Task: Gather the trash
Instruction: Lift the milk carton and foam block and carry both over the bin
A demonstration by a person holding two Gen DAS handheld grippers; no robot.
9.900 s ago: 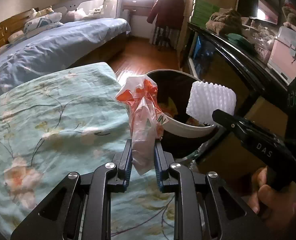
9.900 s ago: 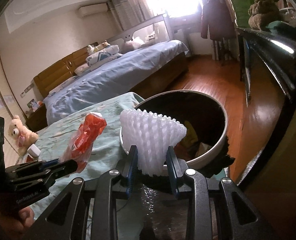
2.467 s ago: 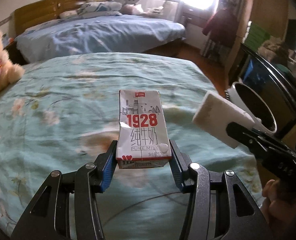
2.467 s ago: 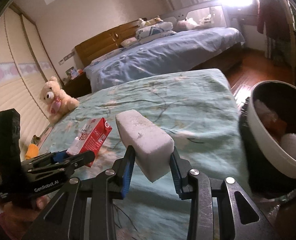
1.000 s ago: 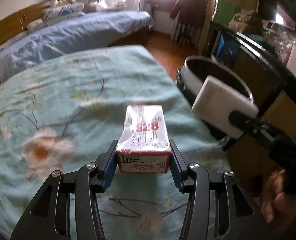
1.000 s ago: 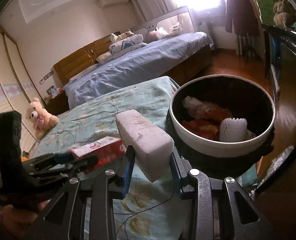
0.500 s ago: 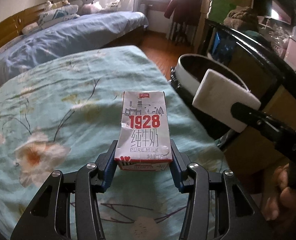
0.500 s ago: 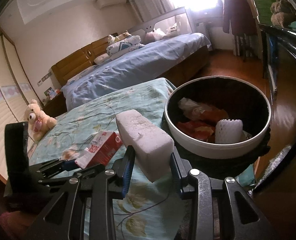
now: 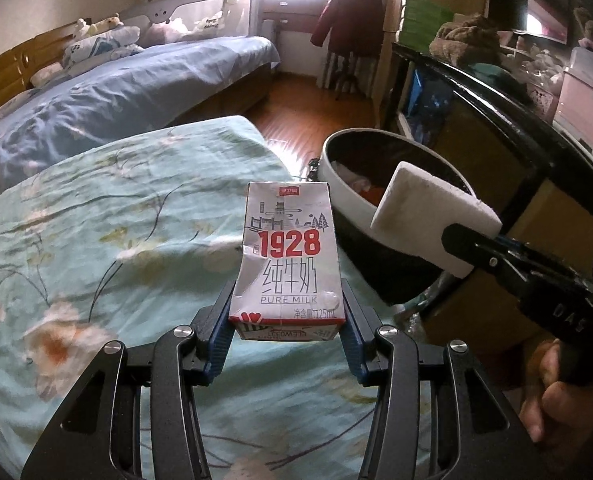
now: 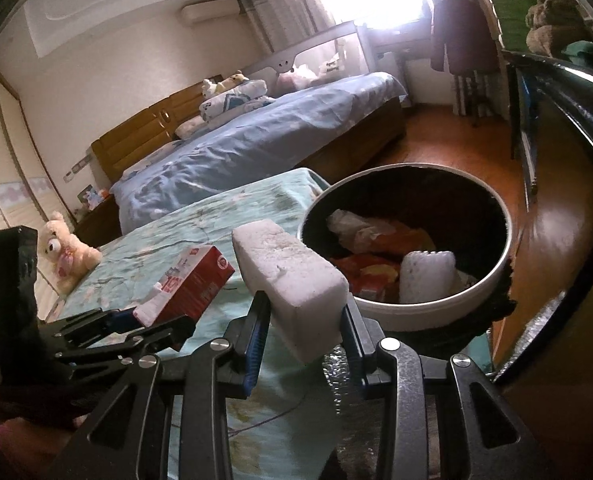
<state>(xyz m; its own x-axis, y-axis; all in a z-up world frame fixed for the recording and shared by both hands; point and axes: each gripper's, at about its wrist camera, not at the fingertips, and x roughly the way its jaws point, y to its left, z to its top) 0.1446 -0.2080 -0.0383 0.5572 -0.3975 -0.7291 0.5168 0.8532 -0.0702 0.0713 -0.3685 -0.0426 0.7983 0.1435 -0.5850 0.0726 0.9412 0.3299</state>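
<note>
Left wrist view: the left gripper is clamped on the milk carton, which stands upright between its blue pads with the "1928" print readable; half a second ago the carton sat over the flowered bedspread with the trash bin ahead and to the right, and now the bin's white rim lies closer in, just right of the carton's top; a second ago the view was smeared by a swing, now it is sharp, so the swing toward the bin looks nearly spent. The white foam block, held by the right gripper, sits right of the carton, in front of the bin's mouth.

Right wrist view: the right gripper is closed on the foam block, unchanged over the last second; the bin lies just ahead and right, already holding wrappers and a white foam net; the left gripper, to the left, has lifted the carton nearer the foam block.

By my reading both pieces are in transit and undropped; each still needs carrying over the rim before release.
</note>
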